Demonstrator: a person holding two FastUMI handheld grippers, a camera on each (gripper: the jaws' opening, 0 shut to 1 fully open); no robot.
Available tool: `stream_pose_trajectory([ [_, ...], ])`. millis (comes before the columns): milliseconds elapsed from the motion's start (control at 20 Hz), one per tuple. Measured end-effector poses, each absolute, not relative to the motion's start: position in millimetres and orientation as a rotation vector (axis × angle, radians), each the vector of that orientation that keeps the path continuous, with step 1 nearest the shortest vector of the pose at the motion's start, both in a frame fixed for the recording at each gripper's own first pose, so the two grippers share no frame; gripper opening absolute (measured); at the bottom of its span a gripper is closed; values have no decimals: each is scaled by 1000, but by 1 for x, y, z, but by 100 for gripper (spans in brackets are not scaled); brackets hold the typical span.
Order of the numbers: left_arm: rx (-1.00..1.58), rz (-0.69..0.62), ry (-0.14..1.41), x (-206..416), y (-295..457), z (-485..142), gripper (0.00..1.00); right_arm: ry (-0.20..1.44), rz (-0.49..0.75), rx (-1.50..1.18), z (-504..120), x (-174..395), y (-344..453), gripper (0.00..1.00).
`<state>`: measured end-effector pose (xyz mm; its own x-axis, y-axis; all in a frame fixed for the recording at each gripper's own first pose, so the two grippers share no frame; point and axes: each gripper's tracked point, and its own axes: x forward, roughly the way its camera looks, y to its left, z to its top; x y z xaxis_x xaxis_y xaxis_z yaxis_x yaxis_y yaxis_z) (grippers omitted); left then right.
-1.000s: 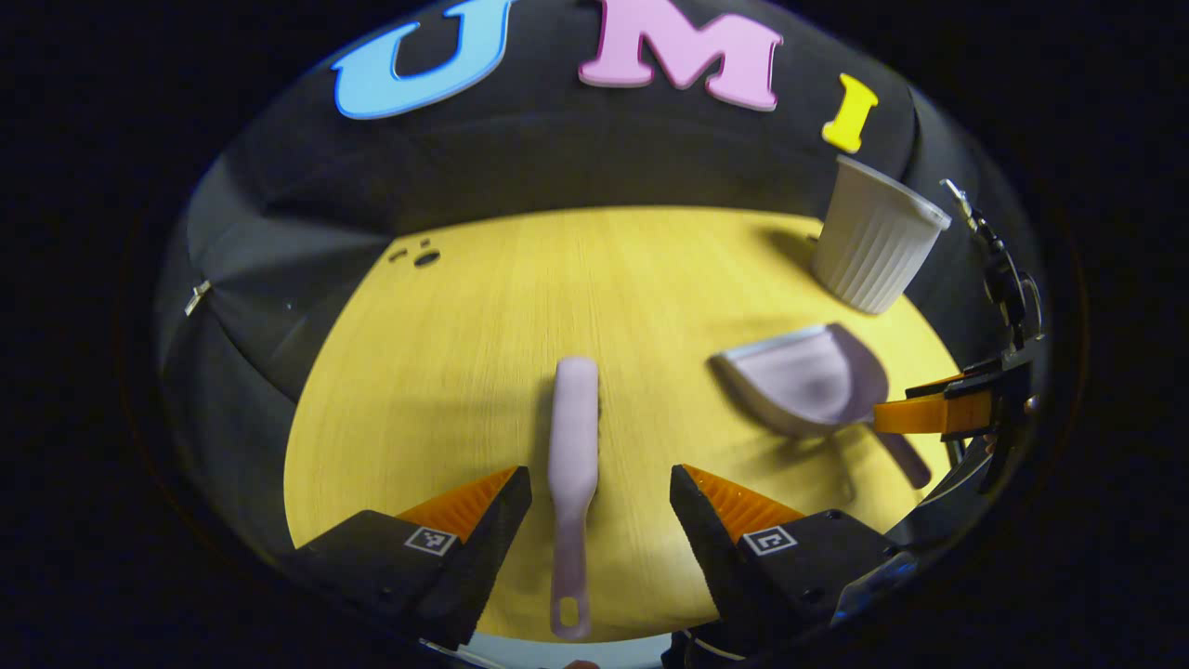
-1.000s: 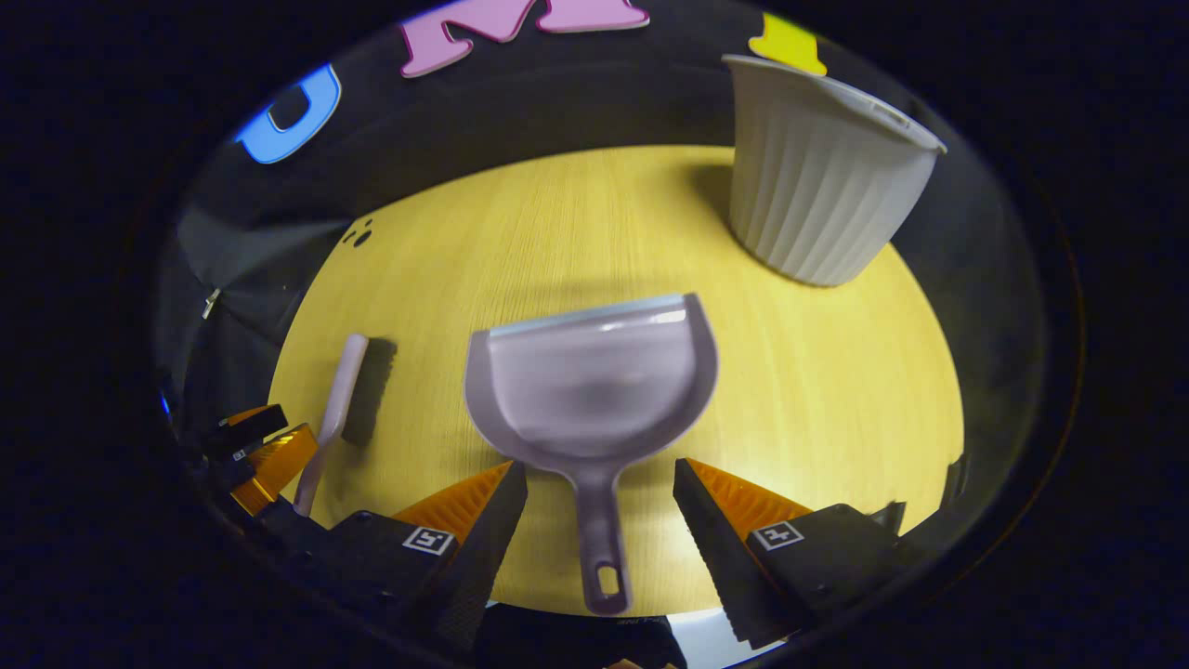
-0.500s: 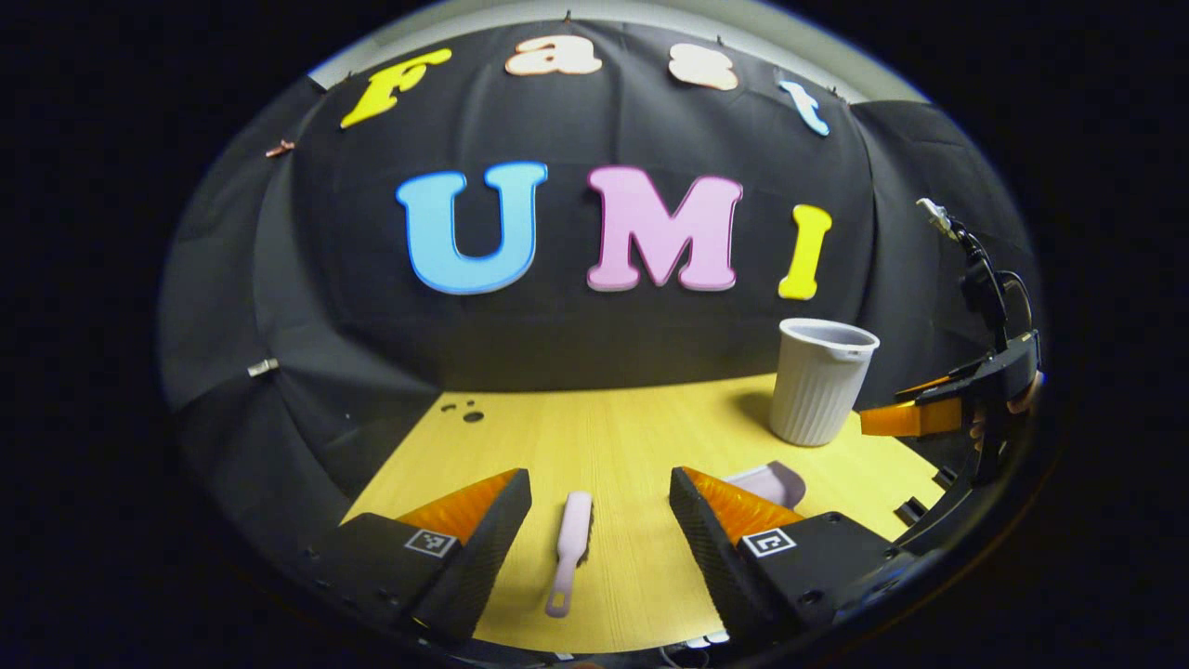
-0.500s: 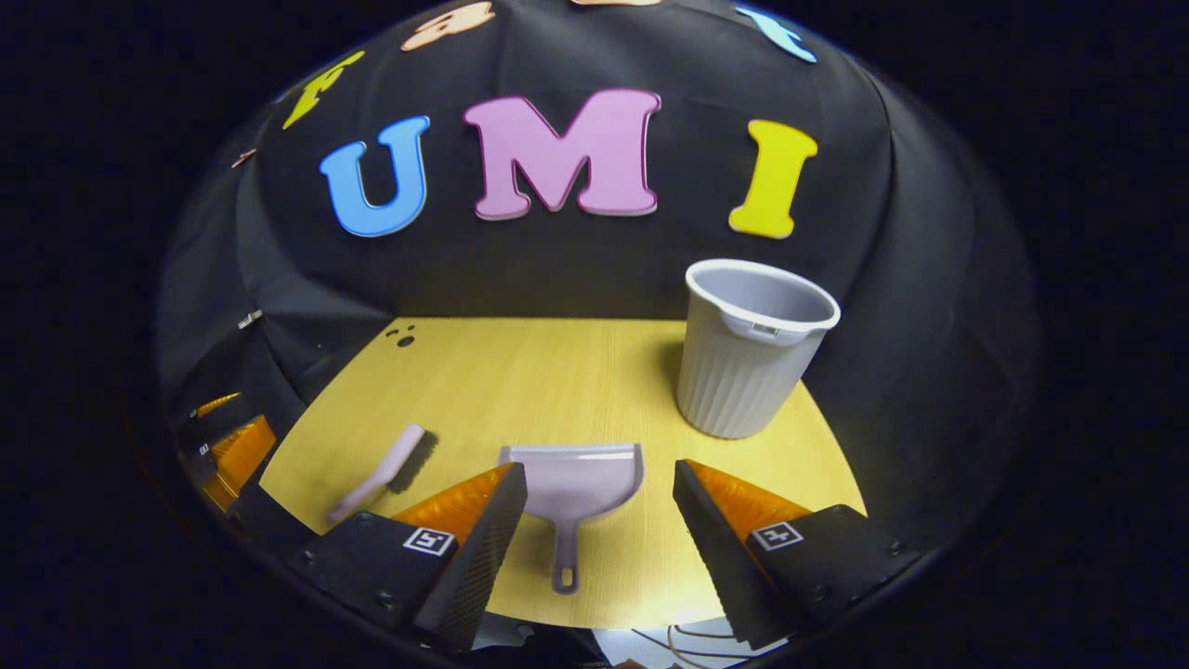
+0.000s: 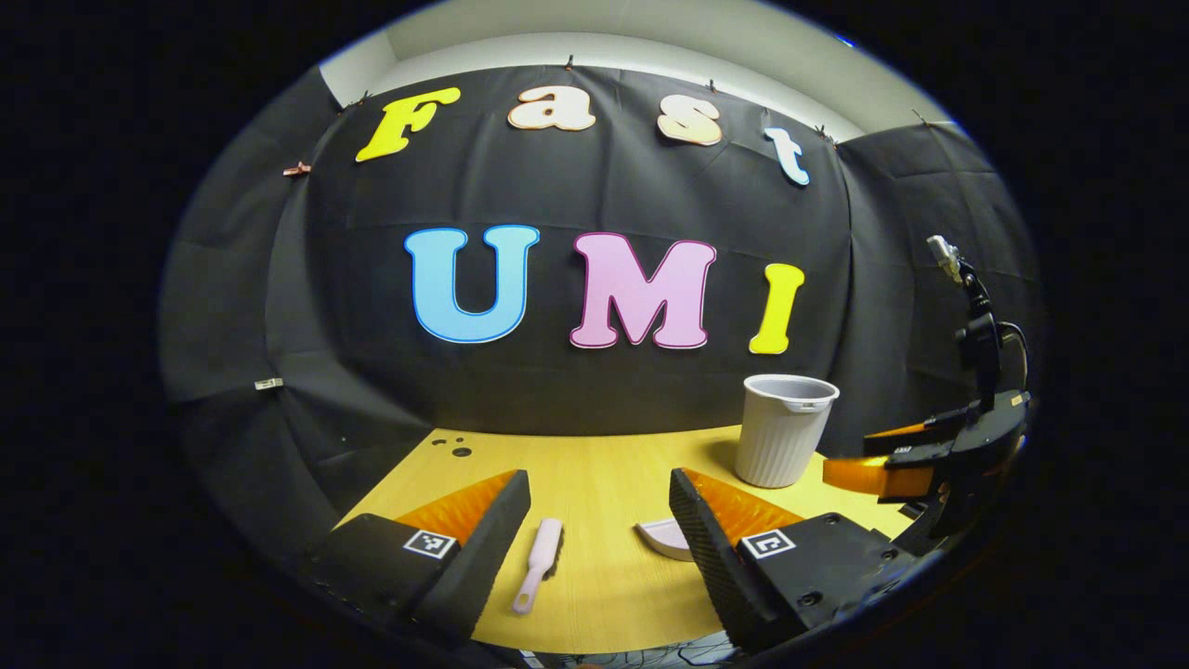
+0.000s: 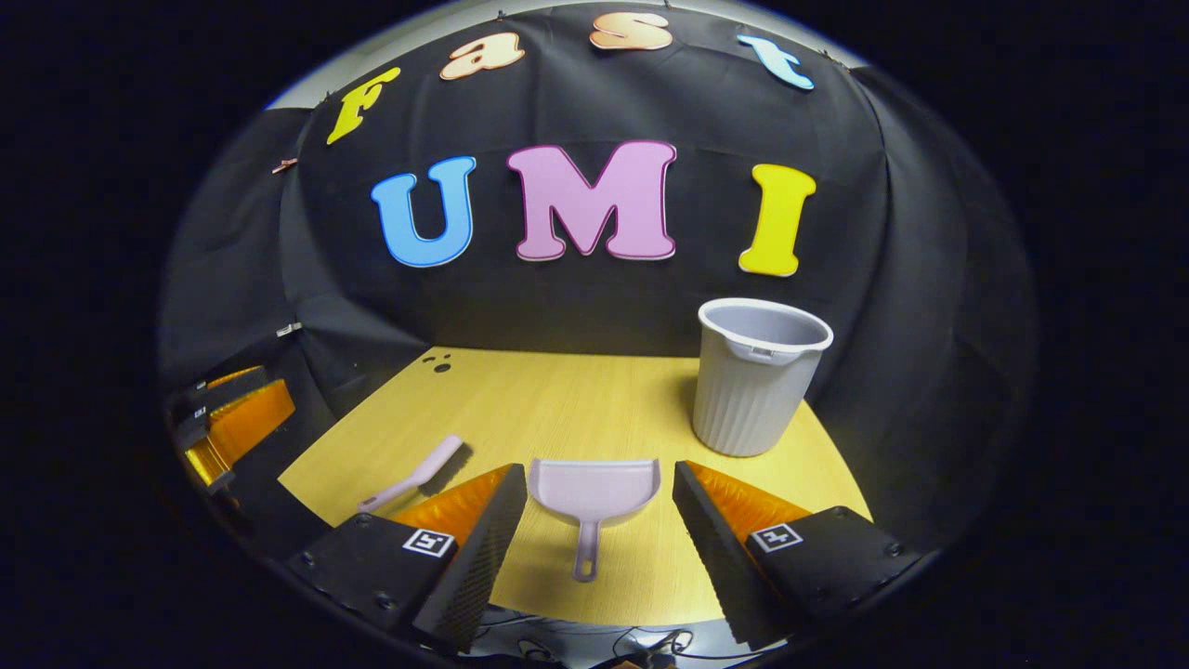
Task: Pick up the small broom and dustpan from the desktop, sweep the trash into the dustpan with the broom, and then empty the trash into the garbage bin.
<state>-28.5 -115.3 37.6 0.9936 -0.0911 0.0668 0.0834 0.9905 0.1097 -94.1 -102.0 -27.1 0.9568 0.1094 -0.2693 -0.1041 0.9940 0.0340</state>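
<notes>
A small pale-pink broom (image 5: 539,562) lies on the yellow desktop (image 5: 604,483), handle toward me, between and beyond the fingers of my open left gripper (image 5: 599,530). The broom (image 6: 415,474) also shows at the left in the right gripper view. A matching pink dustpan (image 6: 593,492) lies flat with its handle toward me, in front of my open right gripper (image 6: 594,520). The dustpan (image 5: 661,537) is partly hidden behind a finger in the left gripper view. A grey ribbed garbage bin (image 6: 757,376) stands upright at the back right. Both grippers hover above the near desk edge, holding nothing.
A few small dark specks (image 6: 437,362) lie near the desk's back left corner. The other gripper's orange fingers (image 5: 882,469) show at the right edge of the left gripper view. Cables hang below the desk's near edge (image 6: 594,641).
Both grippers have pulled up and back from close over the broom and dustpan. The tools now look small and far off. Nothing on the desk moved.
</notes>
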Motion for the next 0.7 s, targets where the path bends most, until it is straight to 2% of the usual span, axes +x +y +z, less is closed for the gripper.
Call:
stream_pose_trajectory([
  [350, -45, -8, 14, -18, -143, 22, 96, 272, 212, -23, -20, -78, -134, 99],
  [700, -79, 42, 112, -23, -164, -10, 96, 373, 277, -15, -54, -90, -149, 99],
])
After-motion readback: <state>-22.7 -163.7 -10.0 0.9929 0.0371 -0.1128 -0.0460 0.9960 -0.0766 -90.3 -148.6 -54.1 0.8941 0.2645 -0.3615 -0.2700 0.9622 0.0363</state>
